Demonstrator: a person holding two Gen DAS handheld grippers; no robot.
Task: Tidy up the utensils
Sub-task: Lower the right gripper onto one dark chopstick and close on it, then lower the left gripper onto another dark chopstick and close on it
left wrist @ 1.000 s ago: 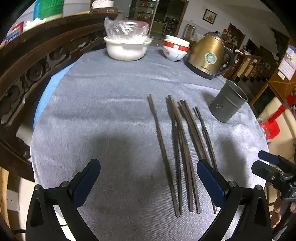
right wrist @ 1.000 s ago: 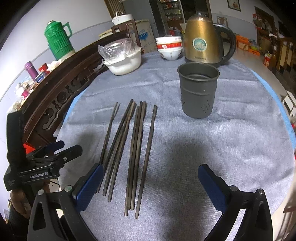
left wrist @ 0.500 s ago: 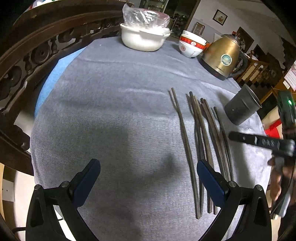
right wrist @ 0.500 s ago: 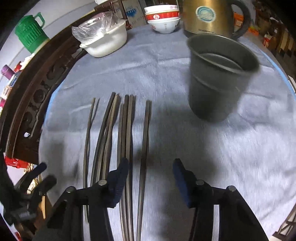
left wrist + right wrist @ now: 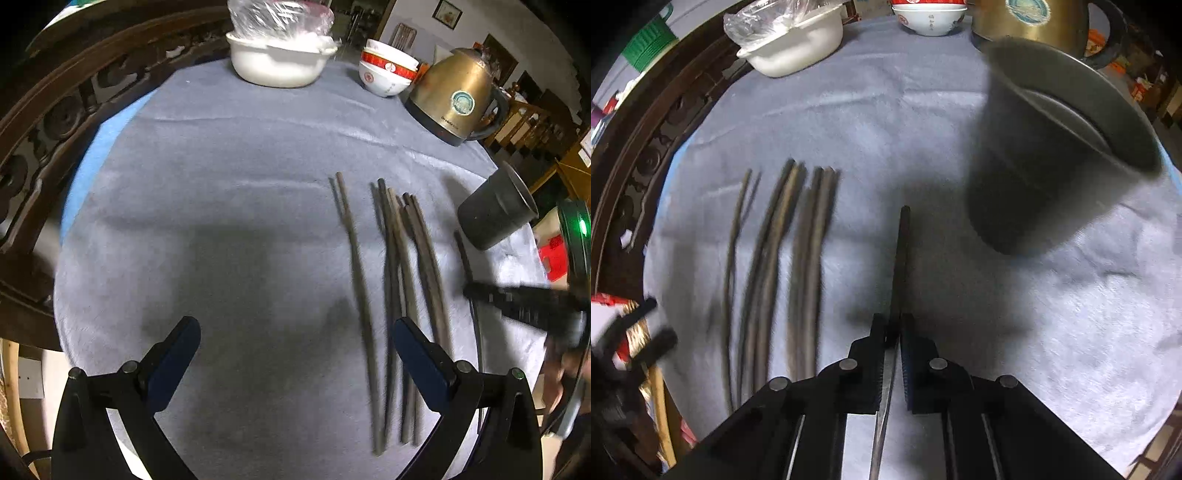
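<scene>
Clamping one dark slender wooden chopstick (image 5: 900, 258), the right gripper (image 5: 894, 332) nears the dark metal cup (image 5: 1052, 155); the left gripper (image 5: 295, 347) gapes empty.

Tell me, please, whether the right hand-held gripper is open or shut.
Shut: in the right wrist view the right hand-held gripper has its pads pressed on a single chopstick, apart from the other chopsticks.

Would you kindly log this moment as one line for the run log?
right gripper: shut on one chopstick | left gripper: open, empty | other chopsticks: on cloth | holder cup: empty
</scene>
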